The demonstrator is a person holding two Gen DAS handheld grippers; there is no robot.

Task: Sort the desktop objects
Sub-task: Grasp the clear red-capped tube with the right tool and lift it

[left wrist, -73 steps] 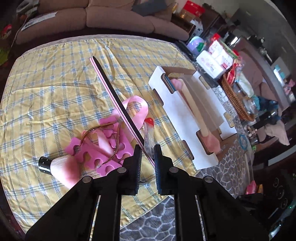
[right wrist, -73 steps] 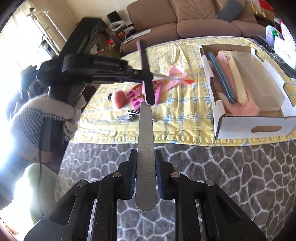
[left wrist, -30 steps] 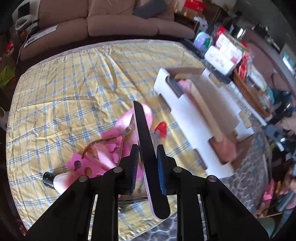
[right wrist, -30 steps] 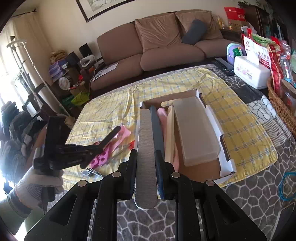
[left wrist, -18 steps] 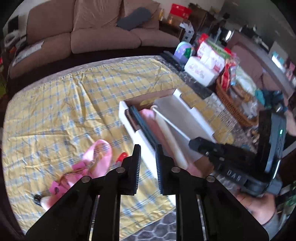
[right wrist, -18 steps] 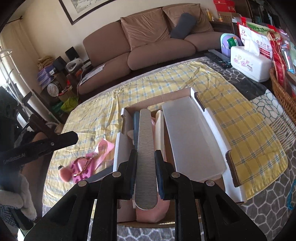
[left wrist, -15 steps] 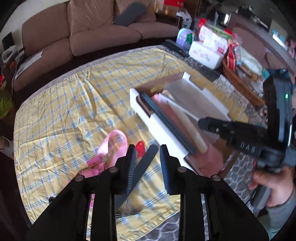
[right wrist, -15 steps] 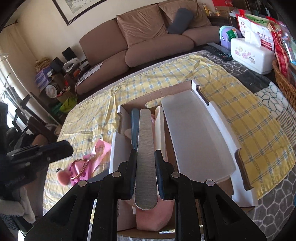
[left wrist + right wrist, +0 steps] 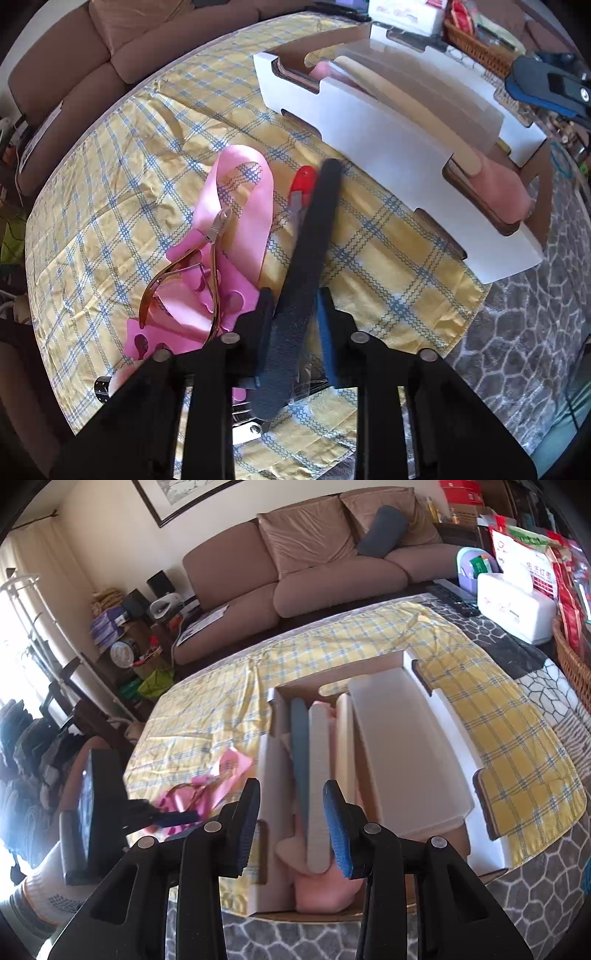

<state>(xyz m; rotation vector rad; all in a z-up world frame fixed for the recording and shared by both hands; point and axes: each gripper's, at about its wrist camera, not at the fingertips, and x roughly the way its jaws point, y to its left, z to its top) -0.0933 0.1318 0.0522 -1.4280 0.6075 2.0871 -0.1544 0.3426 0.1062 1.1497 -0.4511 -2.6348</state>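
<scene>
Grey and gritty, the pale nail file [image 9: 317, 775] lies lengthwise in the white cardboard box [image 9: 269, 812], beside a blue-grey file [image 9: 298, 746] and over a pink pad [image 9: 325, 890]. The right gripper [image 9: 291, 827] frames its near end with jaws opening and neither pad touching it; half a second ago those jaws were clamped on this file, held above the box.

A dark nail file [image 9: 306, 266] sits between the jaws of the left gripper [image 9: 295, 325], which are closing; the left pad presses it, while the blue pad on the right shows a slim gap, so whether it is truly gripped I cannot tell. The file points to one o'clock, its far tip just short of the box wall [image 9: 369, 147]. Half a second ago it hung loose and tilted in wider jaws, higher over the cloth.

Only the left wrist view shows the pile at ten o'clock on the yellow checked cloth [image 9: 110, 177]: pink ribbon [image 9: 236, 199], cuticle nippers [image 9: 199, 258], pink toe separators [image 9: 177, 325], and a red-capped tool [image 9: 301, 184] beside the dark file. Only the right wrist view shows the box's interior from above, the frosted lid [image 9: 402, 749] at two o'clock, the brown sofa [image 9: 314, 565] at twelve, and the gloved hand [image 9: 44, 893] at eight.
</scene>
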